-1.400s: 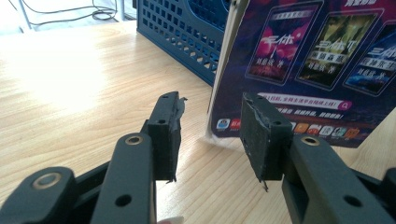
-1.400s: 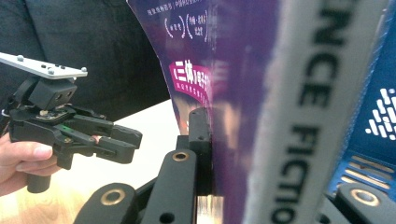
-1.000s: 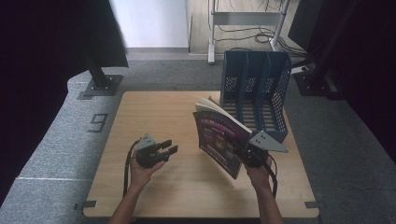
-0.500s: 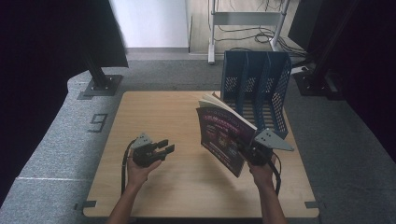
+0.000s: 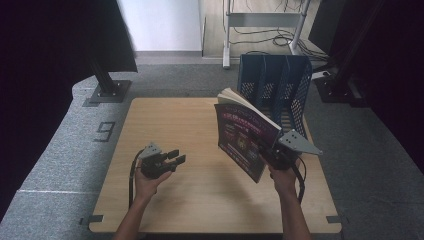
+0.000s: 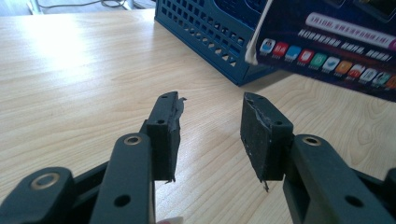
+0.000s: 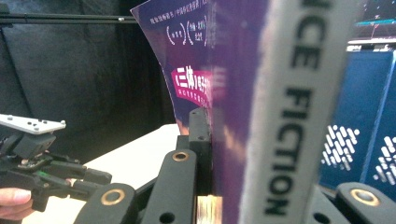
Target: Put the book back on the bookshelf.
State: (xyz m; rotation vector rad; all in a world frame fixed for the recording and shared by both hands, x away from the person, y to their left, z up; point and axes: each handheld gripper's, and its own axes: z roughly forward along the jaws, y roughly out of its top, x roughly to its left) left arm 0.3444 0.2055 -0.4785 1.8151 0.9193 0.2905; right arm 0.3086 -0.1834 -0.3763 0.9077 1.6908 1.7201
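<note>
Between the right gripper's [image 5: 272,156] pinching jaws, a raised book [image 5: 243,134]; left gripper [image 5: 172,159] jaws spread, empty.

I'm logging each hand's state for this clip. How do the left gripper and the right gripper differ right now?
The left gripper has its jaws apart with nothing between them; the right gripper is shut on the purple book. The left gripper sits low over the wooden table, away from the blue file rack; the right gripper holds the book raised and tilted just in front of that rack. Both are black, hand-held, with grey plates.
</note>
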